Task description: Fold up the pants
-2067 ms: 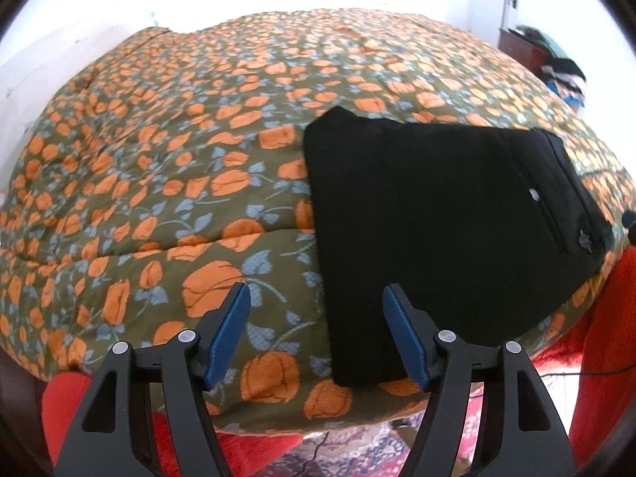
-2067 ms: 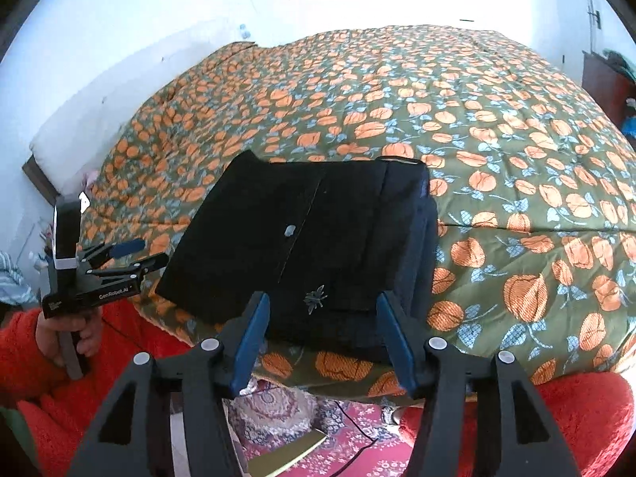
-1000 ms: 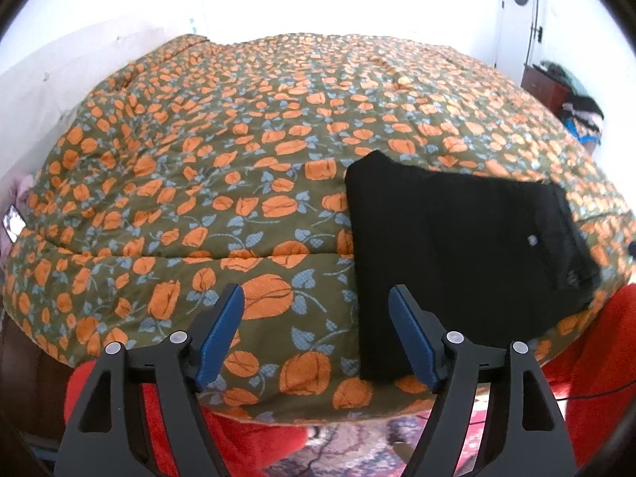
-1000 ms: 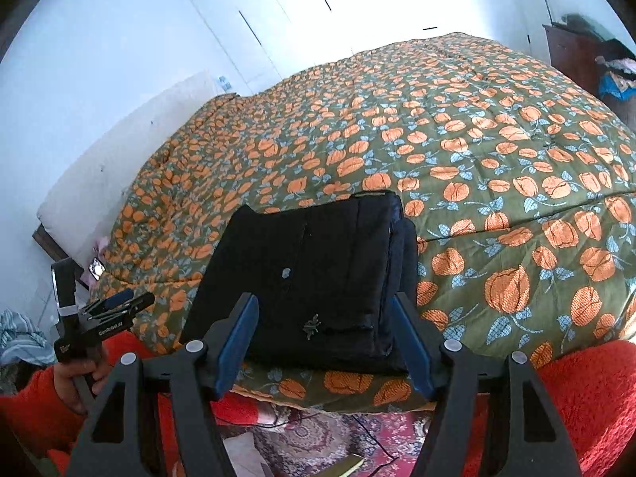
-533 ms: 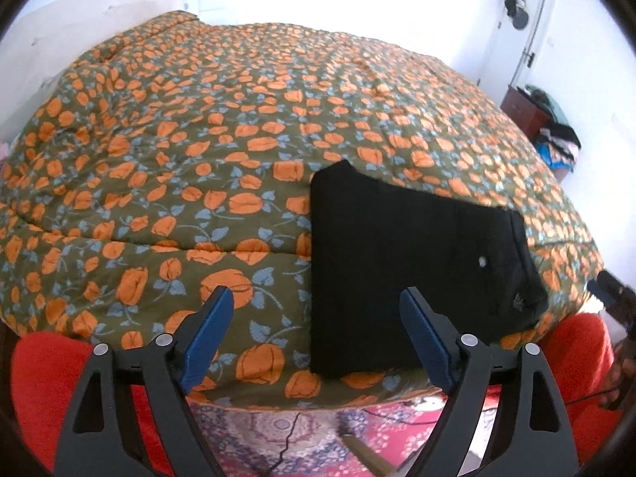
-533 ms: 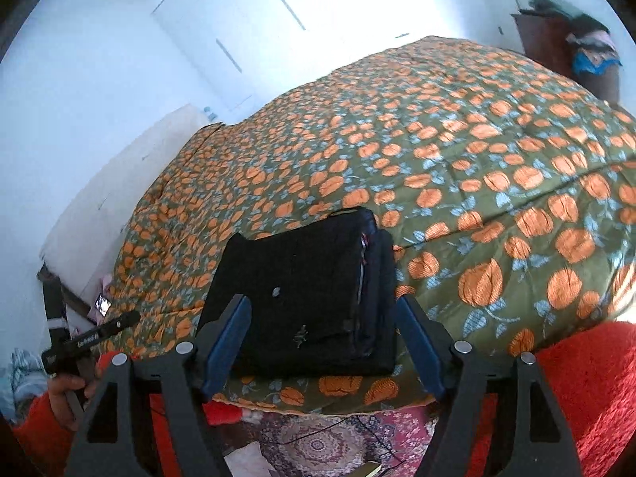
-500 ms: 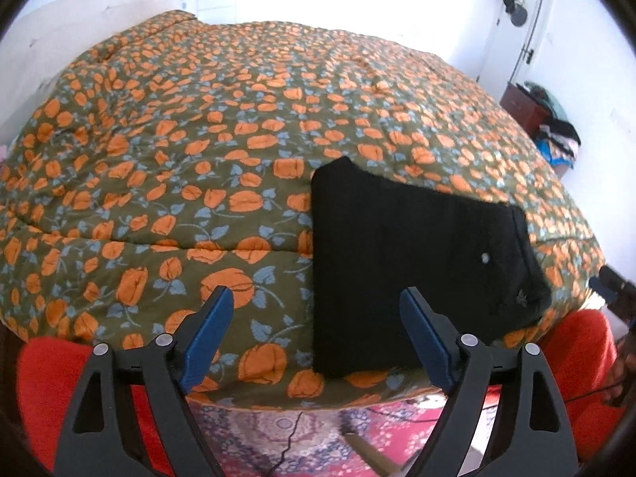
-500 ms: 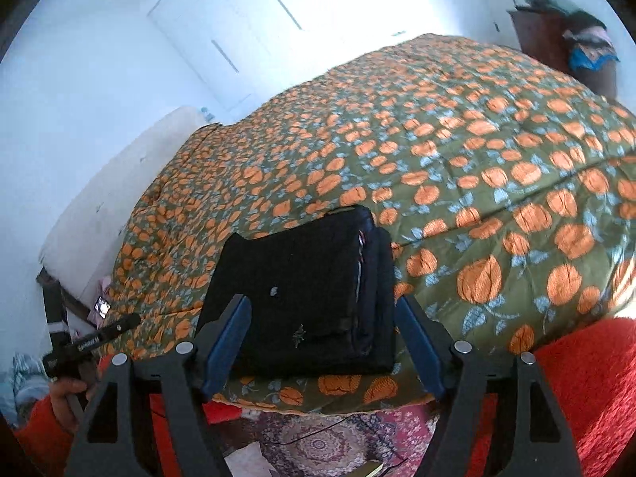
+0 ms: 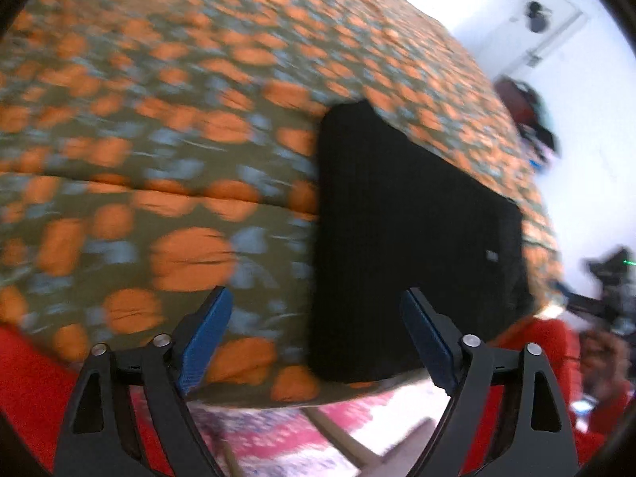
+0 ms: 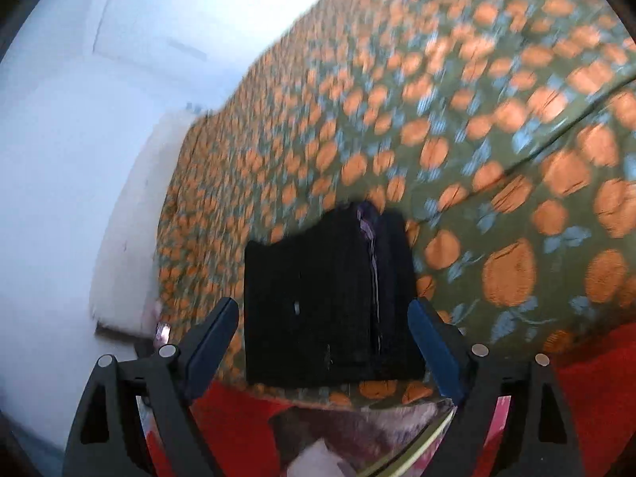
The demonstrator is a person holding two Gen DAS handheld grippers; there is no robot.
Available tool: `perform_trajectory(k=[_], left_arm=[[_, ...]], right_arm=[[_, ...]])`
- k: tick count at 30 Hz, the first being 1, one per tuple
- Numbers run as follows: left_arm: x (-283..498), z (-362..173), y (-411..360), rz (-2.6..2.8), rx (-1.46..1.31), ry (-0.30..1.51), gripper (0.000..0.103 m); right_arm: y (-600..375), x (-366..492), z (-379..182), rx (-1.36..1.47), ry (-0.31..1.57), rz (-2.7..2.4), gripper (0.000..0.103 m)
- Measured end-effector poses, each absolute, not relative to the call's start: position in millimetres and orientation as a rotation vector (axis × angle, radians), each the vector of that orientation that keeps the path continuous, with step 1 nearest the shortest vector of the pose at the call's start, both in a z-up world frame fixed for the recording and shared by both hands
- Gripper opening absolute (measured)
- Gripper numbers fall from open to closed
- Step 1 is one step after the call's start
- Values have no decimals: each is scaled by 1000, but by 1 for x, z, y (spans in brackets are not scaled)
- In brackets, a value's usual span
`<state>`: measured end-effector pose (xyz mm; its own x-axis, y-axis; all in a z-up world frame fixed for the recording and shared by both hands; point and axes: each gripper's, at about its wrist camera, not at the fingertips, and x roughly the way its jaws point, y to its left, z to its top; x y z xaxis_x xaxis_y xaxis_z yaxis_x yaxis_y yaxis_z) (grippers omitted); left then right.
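The black pants lie folded into a thick rectangle near the bed's front edge; the right wrist view shows the same pants with their stacked layers on the right side. My left gripper hovers off the bed edge, back from the pants, its jaws opening with nothing between them. My right gripper is likewise back from the bed edge with the pants ahead of it, its jaws opening and empty. Both views are blurred by motion. The right gripper appears at the far right of the left wrist view.
An olive quilt with orange flowers covers the bed. A person's red sleeves flank the grippers. A patterned rug lies on the floor below. A white pillow sits at the bed's left end, and a cluttered dresser stands at right.
Both grippers have opened wider and tipped down while rolling, so the views now tilt and blur. The folded pants have stayed where they were on the bed.
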<state>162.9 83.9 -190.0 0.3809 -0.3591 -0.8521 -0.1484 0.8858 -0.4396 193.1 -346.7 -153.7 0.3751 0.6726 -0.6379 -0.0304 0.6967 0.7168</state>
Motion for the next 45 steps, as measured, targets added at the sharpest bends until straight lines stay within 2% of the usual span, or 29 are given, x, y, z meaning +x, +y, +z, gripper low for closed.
perform_trajectory(k=[6,11,12,13,14,15,16,17,19,20,23,28,32,36,39,41,43,45], left_arm=[[189,-228,78,-164,-574,1279,89],[200,-245,56,-217,-574,1341,89],[200,-242,51,-211,-555,1343,86],[200,-235,44,-203,-524,1334,63],[199,-229,37,-185,-481,1332,59],[197,-219,29,-146,-409,1322,46],[194,-207,18,-125,-335,1301,28],[192,-194,6,-104,-265,1282,25],[187,-170,-10,-102,-188,1225,20],[187,-158,-12,-118,-180,1197,20],[191,-124,-19,-159,-197,1125,18],[232,-88,-20,-154,-153,1039,18],[280,-70,-10,-118,-96,964,18],[332,-85,-5,-52,-25,922,18],[365,-139,-4,7,4,1015,20],[378,-181,-7,62,74,1105,24],[381,-206,-4,148,154,1137,42],[371,-200,7,139,89,1120,49]], right_arm=[[-317,223,-223,601,1285,561,87],[-297,237,-252,528,1387,616,88],[-294,238,-256,501,1403,613,88],[-291,239,-257,489,1409,612,88],[-289,239,-256,487,1406,618,84],[-284,238,-253,473,1395,639,69],[-277,236,-246,415,1381,642,63],[-269,232,-239,346,1359,637,51],[-253,224,-221,214,1311,630,42],[-245,219,-209,175,1284,628,37],[-240,216,-186,187,1228,647,33],[-225,234,-149,207,1144,705,32],[-208,280,-125,172,1071,714,32],[-193,335,-110,135,993,692,32],[-189,375,-128,142,1012,631,33],[-192,396,-165,135,1089,539,33],[-192,405,-198,65,1157,444,38],[-204,408,-217,67,1184,408,50]])
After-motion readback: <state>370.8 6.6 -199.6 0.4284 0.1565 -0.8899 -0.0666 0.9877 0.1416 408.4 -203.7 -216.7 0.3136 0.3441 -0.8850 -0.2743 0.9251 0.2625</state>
